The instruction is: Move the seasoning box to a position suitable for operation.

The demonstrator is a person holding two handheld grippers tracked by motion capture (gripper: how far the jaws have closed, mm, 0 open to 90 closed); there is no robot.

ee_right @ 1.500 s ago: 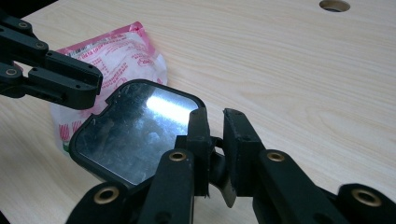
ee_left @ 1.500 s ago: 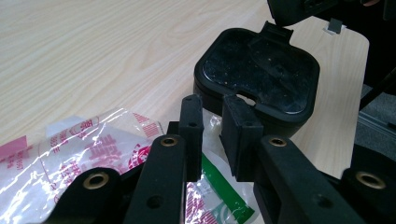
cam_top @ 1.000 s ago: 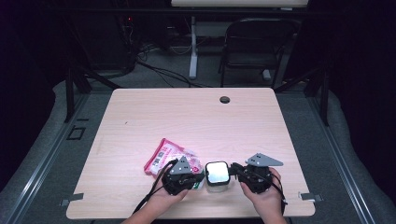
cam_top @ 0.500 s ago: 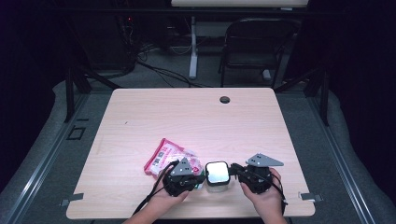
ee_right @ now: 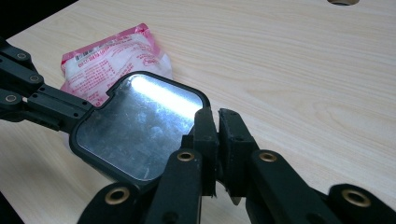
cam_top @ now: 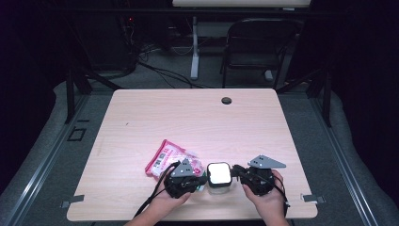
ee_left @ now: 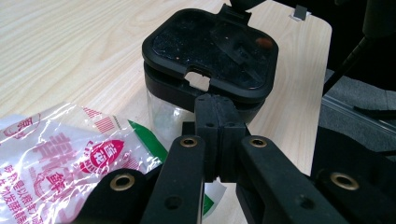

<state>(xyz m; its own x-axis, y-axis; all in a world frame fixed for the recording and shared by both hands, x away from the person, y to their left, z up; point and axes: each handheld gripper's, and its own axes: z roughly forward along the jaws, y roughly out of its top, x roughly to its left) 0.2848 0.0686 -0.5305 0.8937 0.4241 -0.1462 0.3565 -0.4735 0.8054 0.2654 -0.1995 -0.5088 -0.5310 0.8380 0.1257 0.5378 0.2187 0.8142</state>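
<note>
A small clear container with a black lid stands near the table's front edge, and its lid has a shiny top. My left gripper meets it from the left. In the left gripper view its jaws are pressed together at the black collar under the lid's notch. My right gripper comes in from the right. Its jaws are closed on the lid's edge with a thin gap between the pads. A pink and white snack bag lies flat just left of the container.
The wooden table has a round cable hole near its far edge. A black chair and cables stand on the floor beyond. Both hands rest at the front edge.
</note>
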